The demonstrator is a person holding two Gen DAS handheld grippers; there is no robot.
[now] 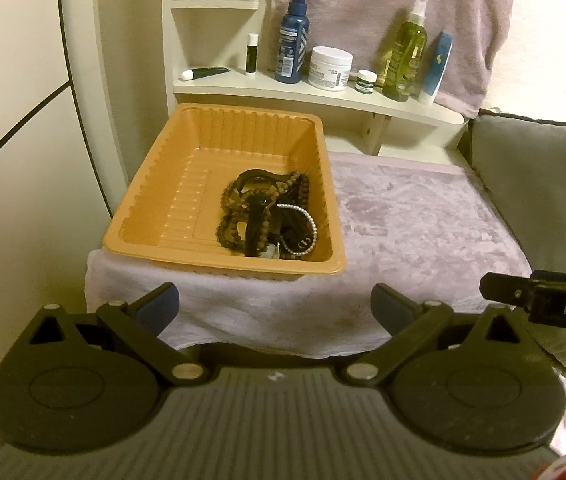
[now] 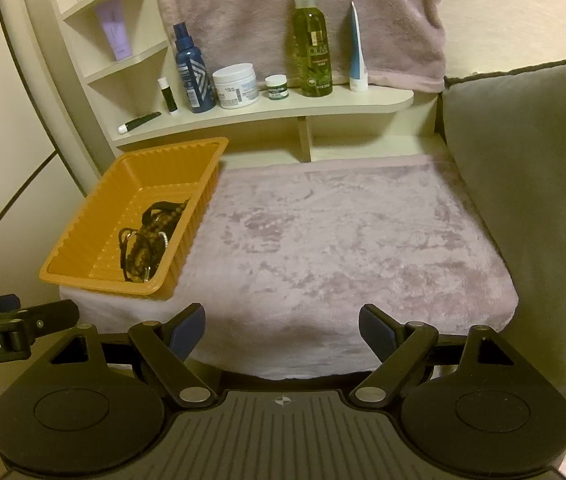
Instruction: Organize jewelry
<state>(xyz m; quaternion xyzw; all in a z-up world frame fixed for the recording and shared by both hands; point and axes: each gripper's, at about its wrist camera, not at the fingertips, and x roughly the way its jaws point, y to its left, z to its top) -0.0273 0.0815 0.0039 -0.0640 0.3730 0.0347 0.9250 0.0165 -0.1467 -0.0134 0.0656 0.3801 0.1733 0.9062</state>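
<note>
Both grippers hang back at the near edge of the blanket-covered surface (image 2: 323,240), jaws spread wide, nothing in either. Left gripper (image 1: 275,304) faces the orange tray (image 1: 151,216), right gripper (image 2: 281,330) faces bare blanket to the right of it.

All the jewelry (image 1: 267,216) is piled in the tray's right half: brown bead strands, black straps, a pearl bracelet (image 1: 303,232), all tangled tbh.

Biggest risk imo: grab one strand and the whole clump comes w/ it, then bits drop onto the plush blanket. Tray looks thin and light and its near rim sits at the surface's edge, so a snagged pull could drag or tip it off. Pearls prob slip from the pads too.
</note>
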